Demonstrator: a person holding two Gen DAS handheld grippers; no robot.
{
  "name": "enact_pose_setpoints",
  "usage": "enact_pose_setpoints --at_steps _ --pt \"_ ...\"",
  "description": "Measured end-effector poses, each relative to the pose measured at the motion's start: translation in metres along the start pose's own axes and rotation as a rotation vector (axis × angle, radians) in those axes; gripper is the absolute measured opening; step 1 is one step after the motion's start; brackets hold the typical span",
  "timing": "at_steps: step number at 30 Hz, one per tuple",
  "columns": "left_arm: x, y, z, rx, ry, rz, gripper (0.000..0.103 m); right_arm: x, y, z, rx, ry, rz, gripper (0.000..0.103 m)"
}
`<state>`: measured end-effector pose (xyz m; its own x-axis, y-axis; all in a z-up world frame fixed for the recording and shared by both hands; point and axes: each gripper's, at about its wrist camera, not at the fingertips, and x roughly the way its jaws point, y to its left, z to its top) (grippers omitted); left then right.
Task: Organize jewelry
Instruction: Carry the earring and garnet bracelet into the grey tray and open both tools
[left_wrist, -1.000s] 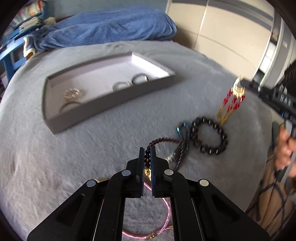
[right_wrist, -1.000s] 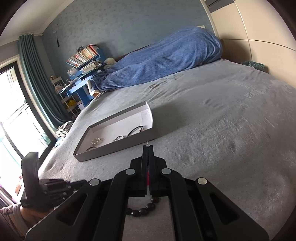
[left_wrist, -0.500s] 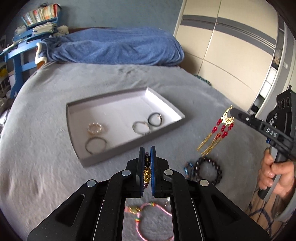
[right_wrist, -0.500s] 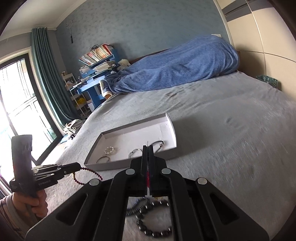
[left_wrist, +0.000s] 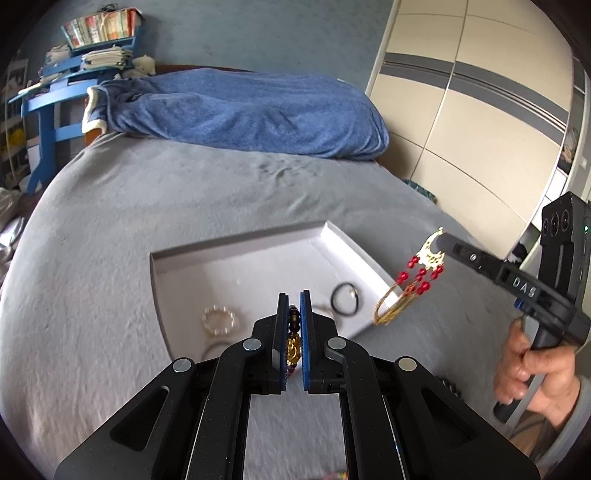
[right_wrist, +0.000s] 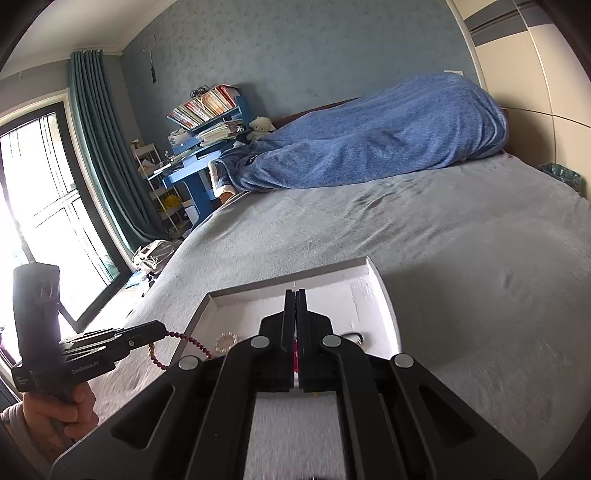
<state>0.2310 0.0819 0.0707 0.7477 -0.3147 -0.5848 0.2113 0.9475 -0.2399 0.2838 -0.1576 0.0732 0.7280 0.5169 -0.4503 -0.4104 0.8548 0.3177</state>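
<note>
Left wrist: beaded bracelet (left_wrist: 293, 334) pinched inside left gripper (left_wrist: 294, 306), seemingly above tray (left_wrist: 236, 240).

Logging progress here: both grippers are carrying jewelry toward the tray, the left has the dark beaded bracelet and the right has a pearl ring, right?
Not quite. The right gripper holds a gold earring with red beads, as the left wrist view shows. The pearl ring already lies in the tray. The left gripper does hold the bracelet.

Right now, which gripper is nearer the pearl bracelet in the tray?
Left. The left gripper hangs just beside the pearl bracelet; the right gripper sits past the tray's far right edge.
</note>
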Motion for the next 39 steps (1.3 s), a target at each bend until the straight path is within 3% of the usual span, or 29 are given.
enact_pose_setpoints --at_steps 15,25,33,36,39 --pt "0.069 0.016 0.017 -0.036 0.026 0.004 0.006 0.075 0.015 0.025 -0.034 0.004 0.037 0.001" --pt "0.100 0.023 0.009 -0.032 0.066 0.028 0.006 0.127 0.006 0.005 -0.066 0.148 -0.047 0.001" --pt "0.115 0.037 -0.004 -0.010 0.104 0.094 0.007 0.142 -0.011 -0.012 -0.067 0.215 -0.098 0.001" --pt "0.115 0.039 -0.004 -0.001 0.100 0.108 0.012 0.141 -0.014 -0.012 -0.059 0.216 -0.100 0.007" --pt "0.112 0.041 -0.003 0.020 0.082 0.145 0.029 0.138 -0.014 -0.010 -0.052 0.200 -0.096 0.026"
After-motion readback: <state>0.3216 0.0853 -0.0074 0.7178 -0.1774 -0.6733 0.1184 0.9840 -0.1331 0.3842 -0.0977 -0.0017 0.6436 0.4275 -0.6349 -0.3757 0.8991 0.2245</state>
